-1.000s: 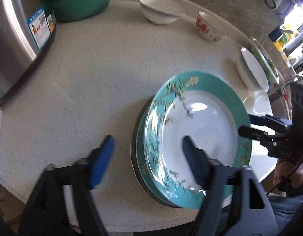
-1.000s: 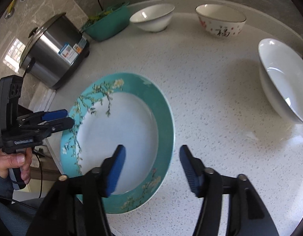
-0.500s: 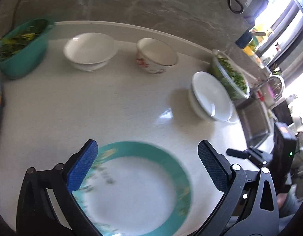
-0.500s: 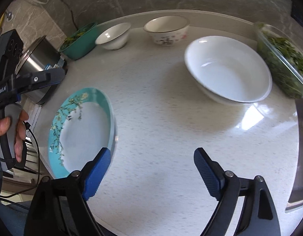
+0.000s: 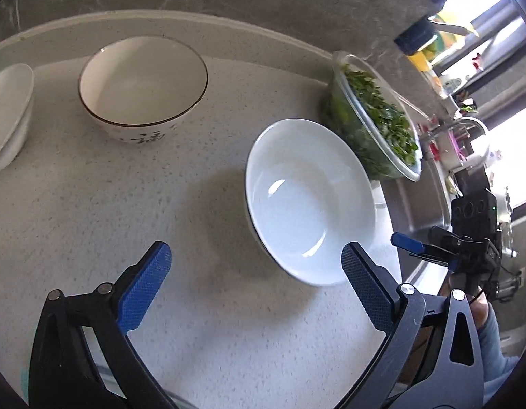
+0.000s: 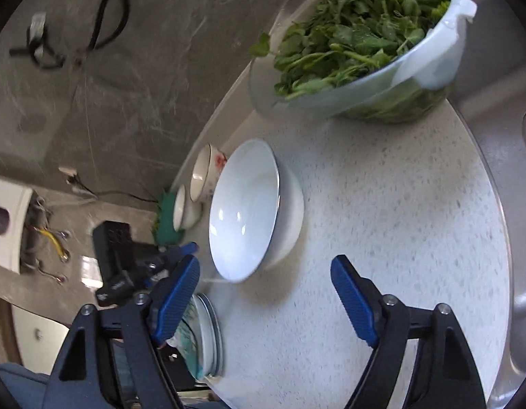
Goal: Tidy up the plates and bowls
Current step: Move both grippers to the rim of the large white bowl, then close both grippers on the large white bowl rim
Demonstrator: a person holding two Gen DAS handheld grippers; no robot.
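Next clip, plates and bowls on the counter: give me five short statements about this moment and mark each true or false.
1. The wide white bowl is clamped in the left gripper. False: nothing is between the closing jaws; the bowl sits on the speckled counter.
2. The clear container of leafy greens stands directly beside that white bowl. True.
3. The cream bowl with a dark rim line is full of greens. False: it is empty.
4. The right gripper holds nothing. True.
5. The teal-rimmed plates are stacked inside the wide white bowl. False: they lie apart from it at the counter's near edge.
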